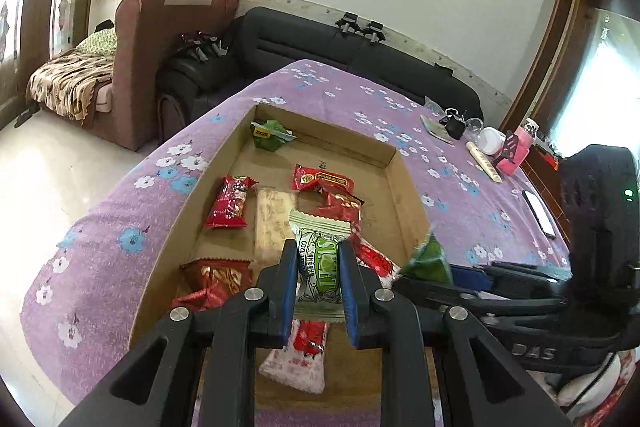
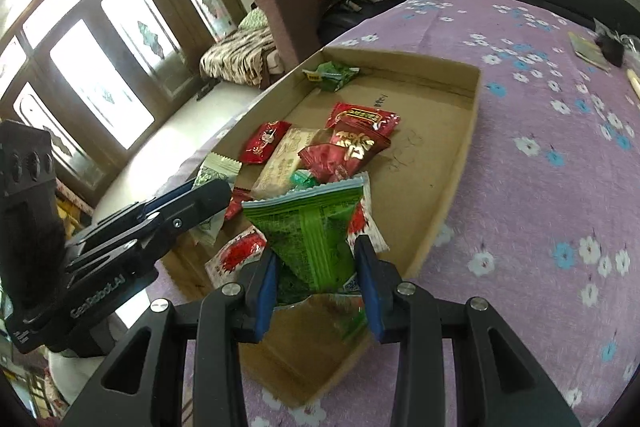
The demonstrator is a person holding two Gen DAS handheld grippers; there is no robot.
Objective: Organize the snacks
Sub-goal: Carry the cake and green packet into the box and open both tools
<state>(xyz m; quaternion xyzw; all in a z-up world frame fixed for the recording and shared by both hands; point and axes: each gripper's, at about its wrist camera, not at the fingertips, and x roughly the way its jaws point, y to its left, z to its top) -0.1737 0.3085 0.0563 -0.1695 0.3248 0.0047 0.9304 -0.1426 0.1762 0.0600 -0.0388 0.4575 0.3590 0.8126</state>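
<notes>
A shallow cardboard tray (image 1: 404, 183) (image 2: 468, 135) lies on the purple flowered tablecloth and holds several snack packets. My left gripper (image 1: 318, 267) is shut on a white-and-green snack packet (image 1: 320, 255), held above the tray's near part; that packet also shows in the right wrist view (image 2: 214, 173). My right gripper (image 2: 316, 271) is shut on a dark green snack packet (image 2: 316, 227) (image 1: 428, 259) above the tray's near right side. Red packets (image 1: 230, 203) (image 2: 362, 119), a beige packet (image 1: 274, 223) and a small green packet (image 1: 270, 135) (image 2: 332, 73) lie in the tray.
The purple tablecloth (image 1: 460, 131) carries a phone (image 1: 540, 213), a pink bottle (image 1: 520, 151), a white jar and small items at the far right. A dark sofa (image 1: 320, 43) and a brown armchair (image 1: 160, 39) stand beyond the table.
</notes>
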